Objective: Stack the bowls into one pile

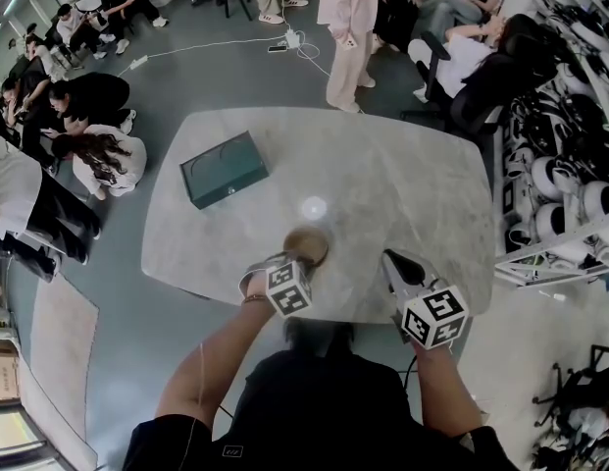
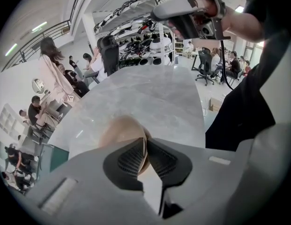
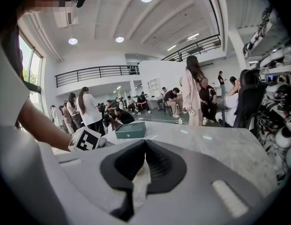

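Note:
A tan bowl rests on the marble table near its front edge. My left gripper points steeply down at the bowl's near side. In the left gripper view the bowl's thin rim stands between the two dark pads, and my left gripper is shut on it. Whether it is a single bowl or several nested ones I cannot tell. To the right of the bowl and apart from it, my right gripper hovers over the table edge. Its jaws are shut with nothing between them.
A dark green box lies at the table's left rear, also visible as the box in the right gripper view. Several people sit and stand around the far side and left of the table. Shelves of equipment line the right.

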